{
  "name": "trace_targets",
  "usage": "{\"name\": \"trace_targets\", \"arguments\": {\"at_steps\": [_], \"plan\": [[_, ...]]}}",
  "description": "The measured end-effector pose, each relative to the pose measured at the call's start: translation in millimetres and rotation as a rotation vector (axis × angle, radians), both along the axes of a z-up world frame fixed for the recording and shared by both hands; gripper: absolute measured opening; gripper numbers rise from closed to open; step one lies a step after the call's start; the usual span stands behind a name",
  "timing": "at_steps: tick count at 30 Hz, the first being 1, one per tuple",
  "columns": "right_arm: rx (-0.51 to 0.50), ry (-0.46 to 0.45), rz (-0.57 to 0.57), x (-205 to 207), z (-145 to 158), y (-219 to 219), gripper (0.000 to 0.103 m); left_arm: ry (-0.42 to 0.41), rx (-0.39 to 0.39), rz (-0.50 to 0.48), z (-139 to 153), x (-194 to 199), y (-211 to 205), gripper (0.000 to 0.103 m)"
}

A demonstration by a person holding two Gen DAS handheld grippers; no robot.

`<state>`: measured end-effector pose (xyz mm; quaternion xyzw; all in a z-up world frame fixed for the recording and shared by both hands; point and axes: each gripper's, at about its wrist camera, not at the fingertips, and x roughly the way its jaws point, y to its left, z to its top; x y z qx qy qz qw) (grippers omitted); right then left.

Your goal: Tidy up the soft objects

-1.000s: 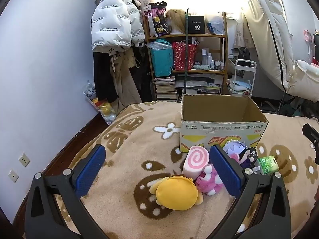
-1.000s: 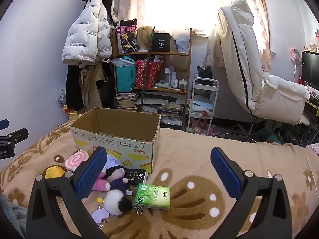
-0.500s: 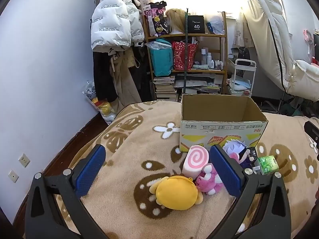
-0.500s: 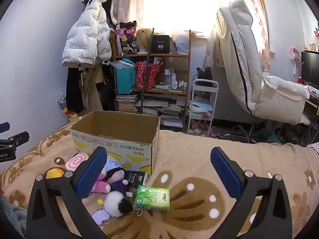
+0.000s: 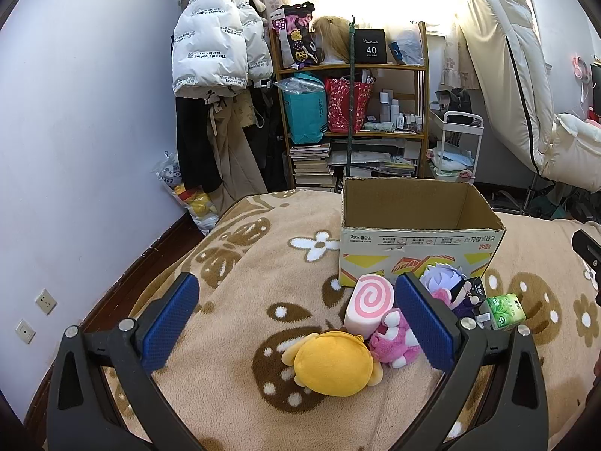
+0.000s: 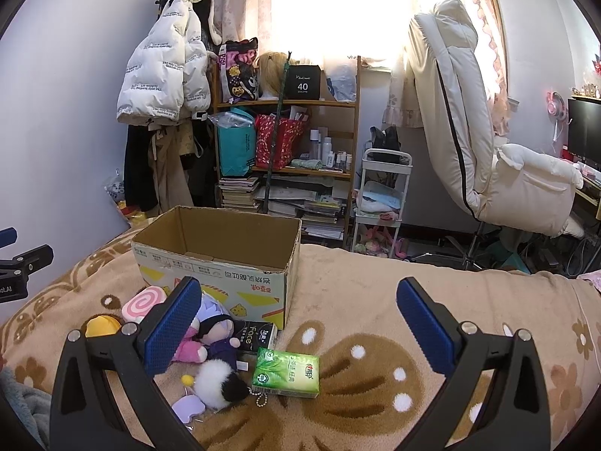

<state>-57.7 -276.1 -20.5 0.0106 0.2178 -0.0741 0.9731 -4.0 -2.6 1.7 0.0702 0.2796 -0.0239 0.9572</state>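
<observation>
An open cardboard box (image 5: 420,240) stands on a beige flower-pattern blanket (image 5: 233,263); it also shows in the right wrist view (image 6: 221,263). In front of it lie a yellow plush (image 5: 332,362), a pink swirl roll plush (image 5: 370,304), a pink plush (image 5: 394,344), a purple-haired doll (image 6: 216,325), a black-and-white pompom (image 6: 219,385), a green tissue pack (image 6: 287,374) and a black tissue pack (image 6: 255,336). My left gripper (image 5: 296,319) is open above the yellow plush. My right gripper (image 6: 300,323) is open above the tissue pack.
A cluttered wooden shelf (image 5: 353,112), hanging coats (image 5: 218,56), a white trolley (image 6: 383,203) and a white recliner chair (image 6: 469,131) stand beyond the bed. A wall (image 5: 75,150) runs along the left. A small purple item (image 6: 188,407) lies near the pompom.
Both views have shifted only slightly; the right gripper's view has risen a little. The objects have not moved and both grippers stay open.
</observation>
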Motion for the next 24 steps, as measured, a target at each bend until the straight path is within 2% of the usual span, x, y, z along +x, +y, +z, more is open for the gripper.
{"name": "trace_targets", "arguments": {"at_steps": [24], "plan": [[-0.003,0.003,0.001,0.0,1.4,1.1,0.103,0.001,0.001,-0.001,-0.2,-1.0,0.5,0.102]]}}
